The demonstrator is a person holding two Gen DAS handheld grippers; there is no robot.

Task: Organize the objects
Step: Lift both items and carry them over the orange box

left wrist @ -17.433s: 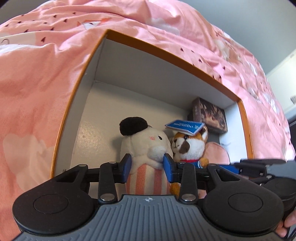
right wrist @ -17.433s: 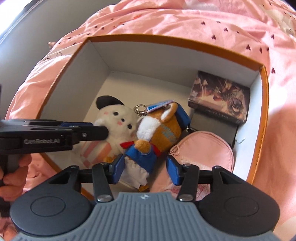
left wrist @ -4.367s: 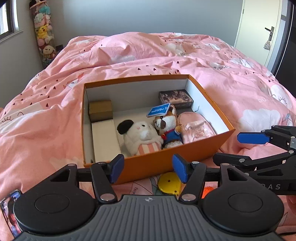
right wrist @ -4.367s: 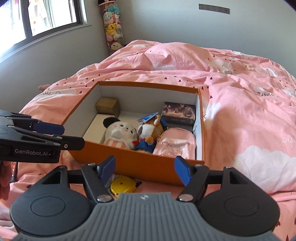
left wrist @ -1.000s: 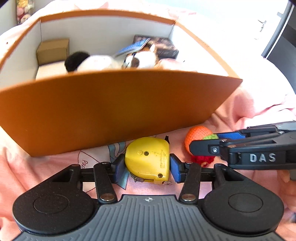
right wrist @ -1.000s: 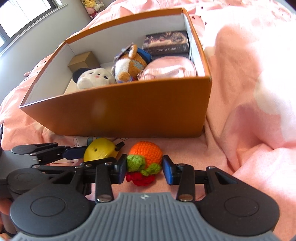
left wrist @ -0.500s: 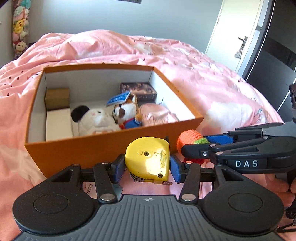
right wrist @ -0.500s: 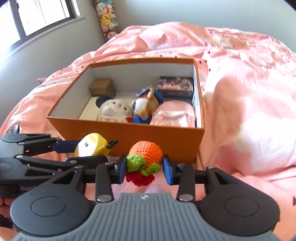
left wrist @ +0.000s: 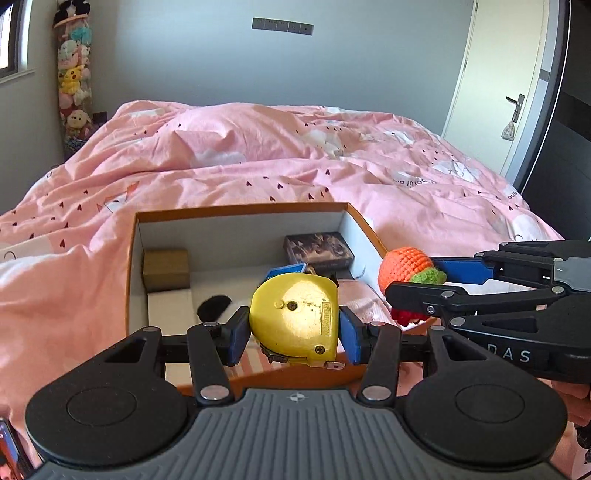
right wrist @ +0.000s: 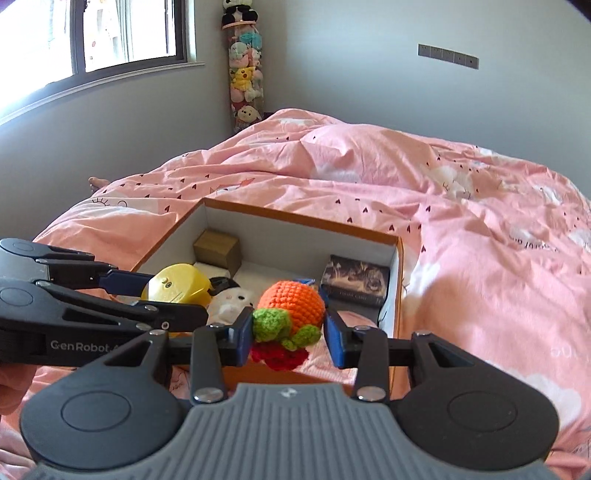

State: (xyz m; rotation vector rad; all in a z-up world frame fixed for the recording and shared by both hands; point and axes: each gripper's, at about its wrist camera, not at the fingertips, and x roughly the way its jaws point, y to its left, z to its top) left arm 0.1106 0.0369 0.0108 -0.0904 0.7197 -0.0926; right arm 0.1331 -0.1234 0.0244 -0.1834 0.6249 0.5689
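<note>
Left wrist view: left gripper [left wrist: 293, 338] fingers pinch one yellow tape measure [left wrist: 295, 325] above the orange box [left wrist: 243, 213] on the bed [left wrist: 258, 162].

Right wrist view: right gripper [right wrist: 289, 332] fingers clamp one crocheted orange toy [right wrist: 291, 304] over the box's near edge; inside, two small boxes and probably two plushies, mostly hidden.

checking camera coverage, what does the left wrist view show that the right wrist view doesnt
Only the left wrist view shows the door with its handle. Only the right wrist view shows the window and the white plush's face. Both show the orange box, the left claw shut on the yellow tape measure, the right claw shut on the crochet orange toy, the small brown box and the pink duvet.
</note>
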